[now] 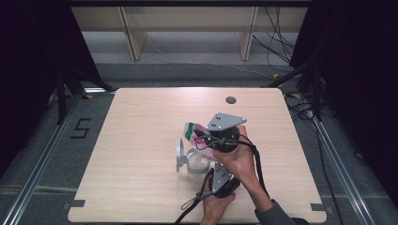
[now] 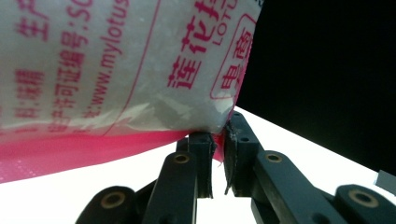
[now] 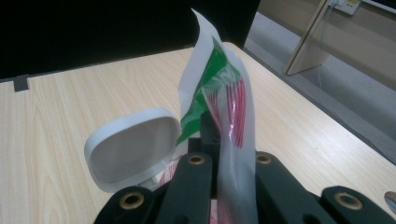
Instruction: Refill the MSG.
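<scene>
While both grippers clamp the seasoning packet (image 1: 197, 132) at table centre, right gripper (image 3: 219, 135) at 12 o'clock, left gripper (image 2: 219, 154) on the bottom corner, pouring into the white lidded container (image 1: 195, 165) seems underway; next, tilt steadily.

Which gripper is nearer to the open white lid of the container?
Right. The right gripper holds the bag directly beside the lid. The left gripper grips the bag's bottom corner, nearer the person, below the container.

Open lid (image 1: 179, 153) left of container (image 1: 197, 169); tabletop (image 1: 141, 140) perhaps free.
</scene>
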`<state>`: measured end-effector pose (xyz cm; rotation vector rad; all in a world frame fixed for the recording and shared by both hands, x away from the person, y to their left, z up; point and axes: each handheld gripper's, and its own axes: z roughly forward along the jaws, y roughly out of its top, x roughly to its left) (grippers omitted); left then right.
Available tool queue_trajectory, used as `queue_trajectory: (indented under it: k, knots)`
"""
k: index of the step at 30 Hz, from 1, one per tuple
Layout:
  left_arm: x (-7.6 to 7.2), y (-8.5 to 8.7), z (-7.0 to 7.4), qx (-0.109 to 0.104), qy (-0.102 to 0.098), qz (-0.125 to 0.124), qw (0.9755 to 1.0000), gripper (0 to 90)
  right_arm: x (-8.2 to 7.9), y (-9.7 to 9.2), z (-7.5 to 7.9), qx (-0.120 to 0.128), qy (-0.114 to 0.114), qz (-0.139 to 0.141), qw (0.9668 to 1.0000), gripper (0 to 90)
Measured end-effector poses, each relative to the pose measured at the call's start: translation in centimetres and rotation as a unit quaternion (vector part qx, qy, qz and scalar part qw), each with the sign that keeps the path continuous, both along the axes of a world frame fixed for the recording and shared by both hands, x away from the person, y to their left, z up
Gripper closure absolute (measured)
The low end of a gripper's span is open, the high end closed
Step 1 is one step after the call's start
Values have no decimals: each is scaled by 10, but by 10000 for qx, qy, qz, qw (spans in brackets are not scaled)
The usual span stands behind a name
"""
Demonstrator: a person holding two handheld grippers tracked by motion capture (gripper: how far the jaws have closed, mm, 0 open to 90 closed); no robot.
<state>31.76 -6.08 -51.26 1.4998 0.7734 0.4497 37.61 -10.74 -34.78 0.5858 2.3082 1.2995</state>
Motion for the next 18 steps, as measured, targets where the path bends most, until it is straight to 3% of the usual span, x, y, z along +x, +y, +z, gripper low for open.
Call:
queue_trajectory:
  k: [14, 16, 17, 18]
  knots:
    - [0, 0, 1, 16, 19, -31, 10000, 819, 1, 0, 0, 3, -28, -2, 10000, 900]
    - [0, -7, 1, -509, 43, 23, 9987, 819, 0, 0, 0, 11, 7, 8, 10000, 900]
    - [1, 0, 1, -25, 16, -25, 10000, 819, 0, 0, 0, 3, -3, 6, 10000, 900]
    - [1, -1, 1, -49, 22, -29, 10000, 819, 1, 0, 0, -8, -9, 14, 10000, 900]
